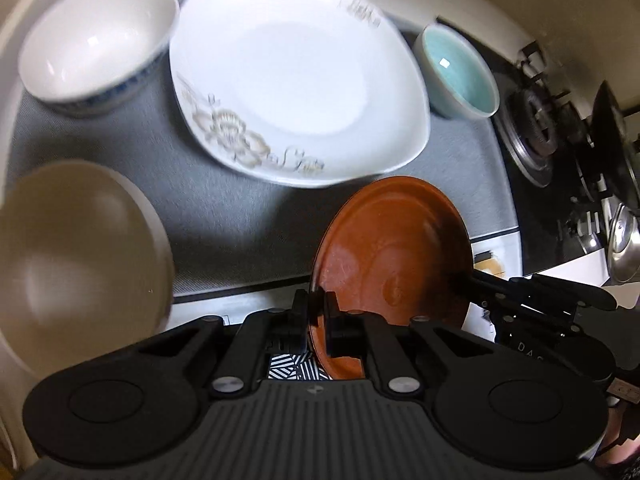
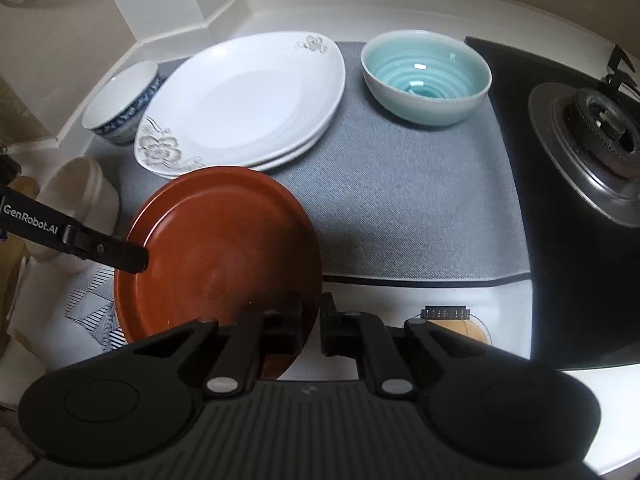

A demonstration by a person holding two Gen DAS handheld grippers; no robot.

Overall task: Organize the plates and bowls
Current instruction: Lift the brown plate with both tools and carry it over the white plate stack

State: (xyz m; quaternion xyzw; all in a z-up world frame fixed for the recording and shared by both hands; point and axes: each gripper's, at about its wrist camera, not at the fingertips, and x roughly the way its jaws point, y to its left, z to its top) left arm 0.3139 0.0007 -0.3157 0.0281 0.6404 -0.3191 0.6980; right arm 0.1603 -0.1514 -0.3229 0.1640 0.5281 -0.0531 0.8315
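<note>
A brown plate [image 1: 392, 256] [image 2: 224, 248] is held above the counter's front edge. My left gripper [image 1: 318, 320] is shut on its rim; it shows in the right wrist view [image 2: 136, 258] at the plate's left edge. My right gripper [image 2: 312, 322] is shut on its near rim and shows in the left wrist view [image 1: 468, 280]. Two stacked white flowered plates [image 2: 244, 108] [image 1: 296, 84] lie on the grey mat [image 2: 400, 200]. A blue-patterned white bowl [image 2: 120, 104] [image 1: 96, 44], a turquoise bowl [image 2: 426, 76] [image 1: 460, 72] and a cream bowl [image 1: 76, 256] [image 2: 76, 200] stand around them.
A gas hob [image 2: 592, 132] [image 1: 536, 128] with a burner lies right of the mat, with a steel pot [image 1: 624, 244] beyond. The white wall upstand [image 2: 224, 16] runs behind the dishes. A striped cloth [image 2: 92, 308] lies under the brown plate.
</note>
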